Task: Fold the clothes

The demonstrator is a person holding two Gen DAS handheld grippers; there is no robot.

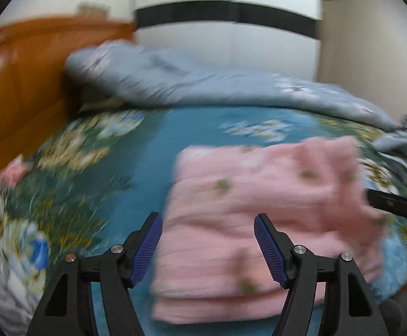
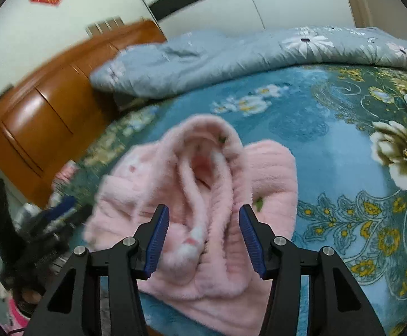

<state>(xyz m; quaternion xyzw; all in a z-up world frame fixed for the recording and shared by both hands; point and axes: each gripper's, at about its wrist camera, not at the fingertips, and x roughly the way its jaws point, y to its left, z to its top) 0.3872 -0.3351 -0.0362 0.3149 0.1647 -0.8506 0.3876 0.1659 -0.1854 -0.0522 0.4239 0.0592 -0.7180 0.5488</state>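
One pink fleece garment (image 1: 262, 212) – folded, two grippers, jaws apart

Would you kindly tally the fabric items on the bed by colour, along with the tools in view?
Pink garment: 1
Grey-blue quilt: 1
Blue floral bedspread: 1
Tools, both open: 2, left tool and right tool
Total: 5

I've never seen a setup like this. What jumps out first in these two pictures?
A fluffy pink garment lies bunched on a bright blue floral bedspread, right in front of both cameras. Black tools with blue-padded jaws, the left gripper and right gripper, frame it, open. Behind, a grey-blue quilt lies heaped.
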